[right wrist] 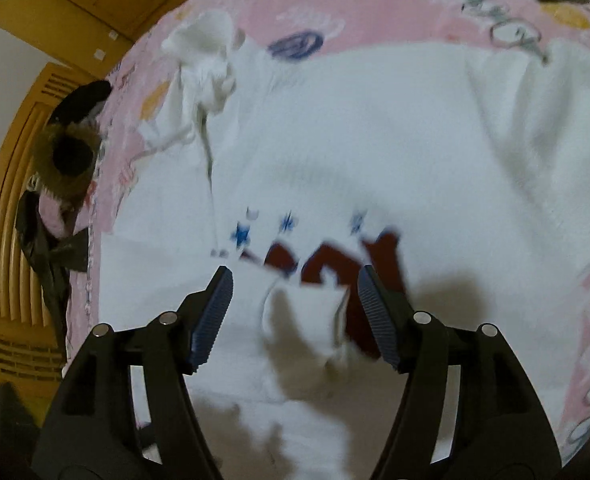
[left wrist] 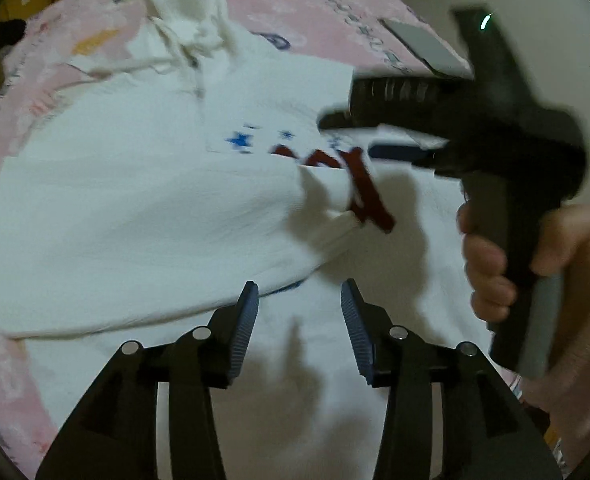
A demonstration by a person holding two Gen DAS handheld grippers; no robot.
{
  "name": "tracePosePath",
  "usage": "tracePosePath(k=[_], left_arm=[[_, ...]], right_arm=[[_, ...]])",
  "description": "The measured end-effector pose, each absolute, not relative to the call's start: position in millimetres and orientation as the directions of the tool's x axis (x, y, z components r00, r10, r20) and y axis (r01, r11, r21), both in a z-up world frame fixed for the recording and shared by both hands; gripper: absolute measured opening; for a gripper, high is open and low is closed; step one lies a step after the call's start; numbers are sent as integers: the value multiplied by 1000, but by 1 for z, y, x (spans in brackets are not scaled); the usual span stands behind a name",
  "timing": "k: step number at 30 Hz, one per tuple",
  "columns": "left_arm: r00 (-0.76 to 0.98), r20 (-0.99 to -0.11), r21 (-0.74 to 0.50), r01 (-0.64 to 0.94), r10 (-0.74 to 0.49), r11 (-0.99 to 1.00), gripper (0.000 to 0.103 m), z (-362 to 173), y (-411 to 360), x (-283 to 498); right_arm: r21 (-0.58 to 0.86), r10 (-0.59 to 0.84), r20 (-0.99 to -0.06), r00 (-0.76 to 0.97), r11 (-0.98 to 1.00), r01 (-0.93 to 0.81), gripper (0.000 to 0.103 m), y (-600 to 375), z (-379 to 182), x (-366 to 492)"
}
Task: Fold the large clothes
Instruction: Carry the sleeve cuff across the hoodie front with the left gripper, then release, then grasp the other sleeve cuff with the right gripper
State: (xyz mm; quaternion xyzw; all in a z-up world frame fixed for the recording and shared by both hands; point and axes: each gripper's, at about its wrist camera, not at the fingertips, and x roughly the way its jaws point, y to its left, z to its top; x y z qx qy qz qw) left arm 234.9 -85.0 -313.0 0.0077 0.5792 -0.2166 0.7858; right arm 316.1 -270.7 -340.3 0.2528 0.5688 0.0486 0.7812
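A large white hoodie (left wrist: pixel 143 208) with blue stars and dark red letters lies spread on a pink bedspread (left wrist: pixel 315 4); it also fills the right wrist view (right wrist: pixel 375 152). One sleeve is folded across the chest, its cuff (right wrist: pixel 307 312) lying between the right gripper's fingers. My left gripper (left wrist: pixel 299 296) is open and empty just above the cloth near the folded sleeve's edge. My right gripper (right wrist: pixel 295 280) is open over the cuff and letters; it shows hand-held in the left wrist view (left wrist: pixel 359 136).
The hood (right wrist: pixel 207 52) is bunched at the far end. A grey flat object (left wrist: pixel 423 44) lies on the bedspread at far right. A dark fur-trimmed garment (right wrist: pixel 67 152) sits at the bed's left edge, by yellow wooden furniture (right wrist: pixel 19 220).
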Motion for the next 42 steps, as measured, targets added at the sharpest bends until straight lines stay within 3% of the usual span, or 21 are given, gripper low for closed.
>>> tracePosePath(k=[5, 13, 18, 19, 21, 23, 28, 35, 42], left_arm=[[257, -935, -188, 225, -244, 956, 45, -299, -13, 250], [237, -970, -54, 10, -55, 998, 47, -312, 92, 295], [206, -978, -61, -93, -41, 994, 47, -324, 114, 313], [202, -979, -60, -101, -39, 993, 47, -324, 115, 314], [199, -979, -52, -102, -31, 993, 47, -323, 114, 314], [195, -980, -56, -95, -37, 994, 47, -323, 109, 312], [185, -982, -44, -73, -30, 996, 49, -318, 96, 302], [195, -980, -57, -88, -39, 995, 51, -303, 93, 294], [249, -968, -70, -114, -39, 991, 55, -274, 87, 283]], right_arm=[[466, 381, -873, 306, 837, 287, 64, -262, -363, 292], [445, 360, -879, 313, 855, 266, 64, -251, -388, 287], [446, 339, -876, 343, 840, 309, 63, -253, -395, 287], [445, 334, -876, 347, 837, 317, 54, -252, -394, 287], [430, 318, -882, 348, 846, 317, 51, -250, -390, 286], [406, 299, -889, 347, 865, 294, 35, -245, -384, 287], [375, 285, -897, 338, 895, 241, 23, -233, -373, 291], [430, 316, -836, 449, 885, 177, 19, -239, -311, 287], [366, 260, -790, 556, 927, 87, 17, -270, -233, 288]])
